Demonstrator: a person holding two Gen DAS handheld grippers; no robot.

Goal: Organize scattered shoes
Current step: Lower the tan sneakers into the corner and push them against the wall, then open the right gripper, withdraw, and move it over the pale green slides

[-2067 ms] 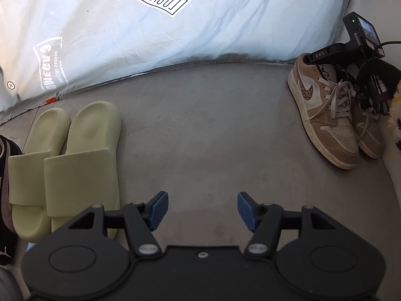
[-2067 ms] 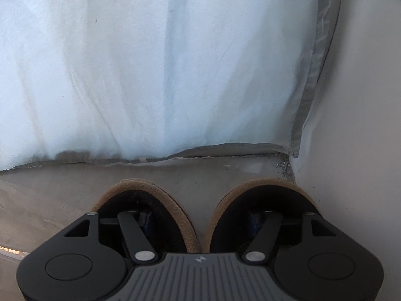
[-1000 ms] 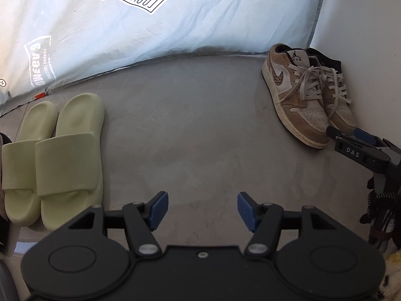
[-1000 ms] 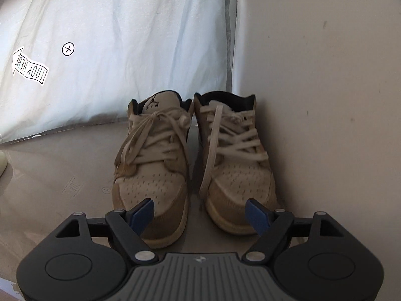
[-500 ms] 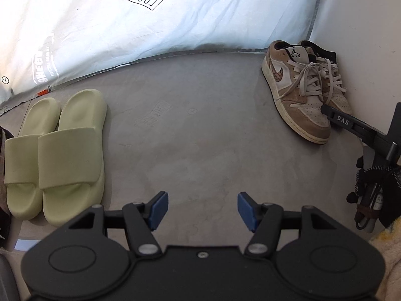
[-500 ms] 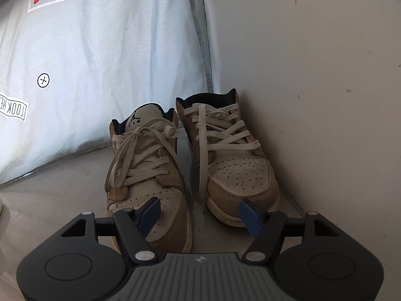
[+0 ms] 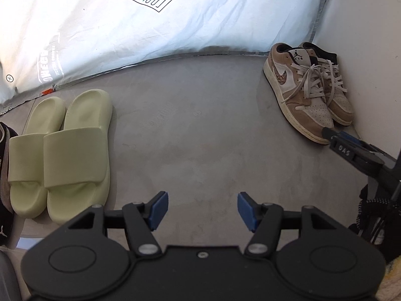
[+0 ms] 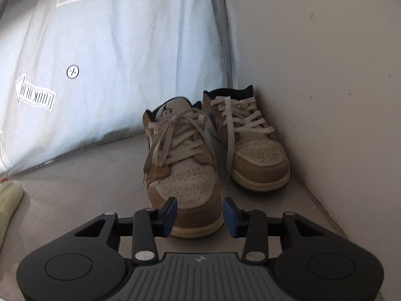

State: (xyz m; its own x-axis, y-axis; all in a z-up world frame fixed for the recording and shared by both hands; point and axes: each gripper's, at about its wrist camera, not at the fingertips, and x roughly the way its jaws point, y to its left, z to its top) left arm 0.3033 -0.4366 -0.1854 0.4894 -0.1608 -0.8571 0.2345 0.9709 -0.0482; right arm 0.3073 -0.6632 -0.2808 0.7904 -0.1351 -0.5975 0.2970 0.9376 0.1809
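Observation:
A pair of tan and cream sneakers (image 7: 310, 92) stands side by side in the far right corner against the wall, toes toward me. In the right wrist view the left sneaker (image 8: 183, 173) is nearer and the right sneaker (image 8: 253, 145) sits further back by the wall. My right gripper (image 8: 199, 215) is open, its blue pads flanking the toe of the left sneaker; it also shows in the left wrist view (image 7: 351, 148). A pair of pale green slides (image 7: 60, 150) lies at left. My left gripper (image 7: 201, 209) is open and empty above bare floor.
A white printed sheet (image 7: 150, 17) hangs along the back. A cream wall (image 8: 325, 75) closes the right side. A black shoe (image 7: 5, 170) lies at the far left edge beside the slides. The grey floor (image 7: 200, 130) lies between the two pairs.
My right gripper let go of the sneakers, drew back from their openings, and now sits low at the left sneaker's toe with its jaws narrower. The left gripper barely moved.

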